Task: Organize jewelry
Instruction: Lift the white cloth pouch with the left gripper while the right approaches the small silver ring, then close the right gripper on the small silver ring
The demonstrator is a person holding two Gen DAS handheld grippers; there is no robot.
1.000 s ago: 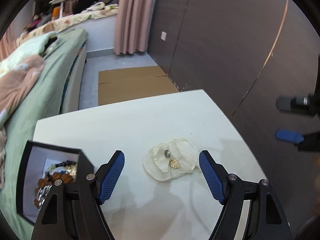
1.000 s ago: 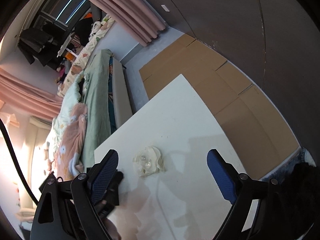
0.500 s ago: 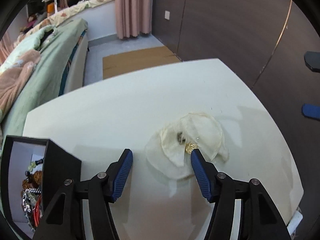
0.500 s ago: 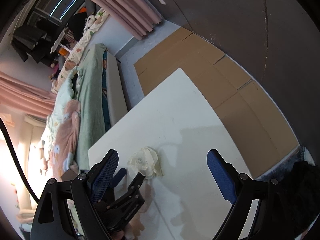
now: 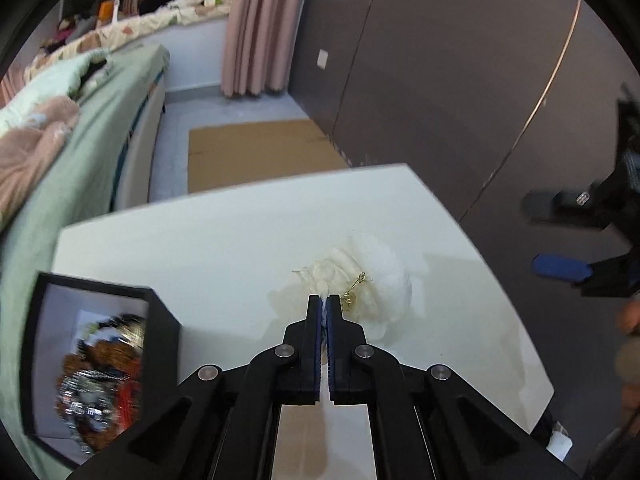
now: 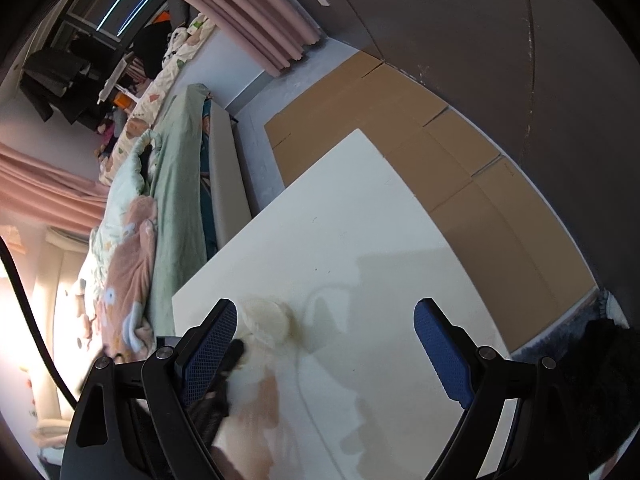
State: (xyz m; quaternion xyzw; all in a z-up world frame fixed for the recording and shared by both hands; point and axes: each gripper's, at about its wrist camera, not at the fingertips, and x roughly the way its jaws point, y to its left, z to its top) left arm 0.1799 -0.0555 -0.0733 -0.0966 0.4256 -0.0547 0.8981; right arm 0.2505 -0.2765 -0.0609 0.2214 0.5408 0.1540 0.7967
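Observation:
A pile of white cotton pads (image 5: 360, 284) lies in the middle of the white table (image 5: 224, 240), with a small gold earring (image 5: 352, 294) on it. My left gripper (image 5: 324, 302) is shut at the pile's near edge, pinching a white pad beside the earring. A black jewelry box (image 5: 100, 360) full of beads and chains sits at the left. My right gripper (image 6: 324, 332) is open and empty above the table; it shows at the right edge of the left wrist view (image 5: 560, 268). The pads (image 6: 268, 320) lie by its left finger.
A bed with green and pink bedding (image 5: 60, 128) runs along the table's left side. Flat cardboard (image 5: 256, 152) lies on the floor beyond the far edge. A dark wall (image 5: 440, 80) stands at the right. A thin white cable (image 6: 304, 360) crosses the table.
My left gripper has closed from wide open onto the edge of the cotton pads. The pile has bunched up and the earring has shifted. The right gripper stayed open.

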